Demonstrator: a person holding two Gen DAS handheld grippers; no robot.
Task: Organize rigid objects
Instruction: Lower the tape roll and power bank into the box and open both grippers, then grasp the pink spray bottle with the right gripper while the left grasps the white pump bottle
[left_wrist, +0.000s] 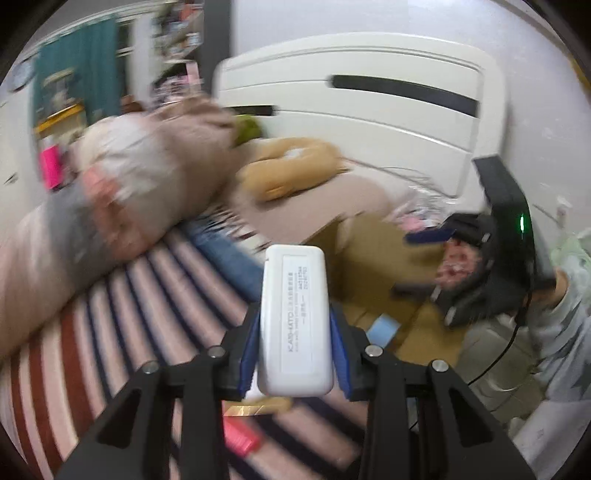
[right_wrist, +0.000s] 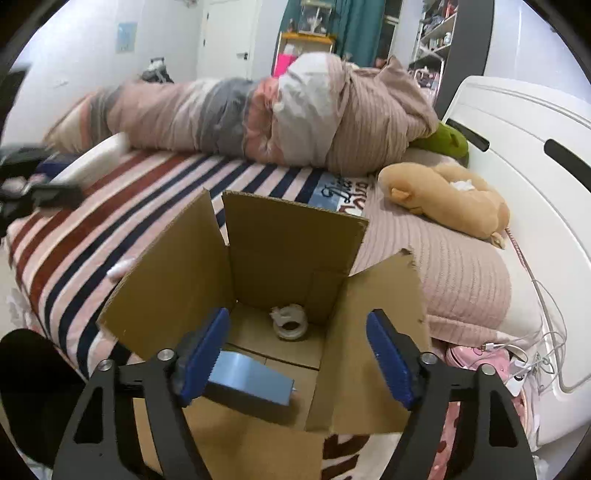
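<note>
The left gripper (left_wrist: 295, 347) has its blue-padded jaws closed on a white, rounded-corner plastic block with a printed label, probably a power adapter or power bank (left_wrist: 294, 321), holding it upright by its two long flat sides above the striped red, navy and pink bed blanket (left_wrist: 122, 325). The left wrist view is smeared with motion blur, so the label cannot be read. The casing looks rigid and smooth, so it should not deform under the pads, but the glossy shell could slide if the grip slackens; a device of this kind is likely dense for its size. The hold sits on the lower half, leaving the upper part standing free, so a quick swing could lever it loose. The broad parallel sides are the right faces to pinch. The right gripper (right_wrist: 297, 360) hangs with its jaws spread wide and nothing between them, over the open brown cardboard box (right_wrist: 291, 243) standing on the bed with its flaps up. Inside the box lie a flat blue-grey rectangular item (right_wrist: 251, 380) just beside the left pad, and a pale roll of tape (right_wrist: 290, 325) near the far wall. The bare box floor between them looks like the natural spot to set the white block down flat rather than drop it.
</note>
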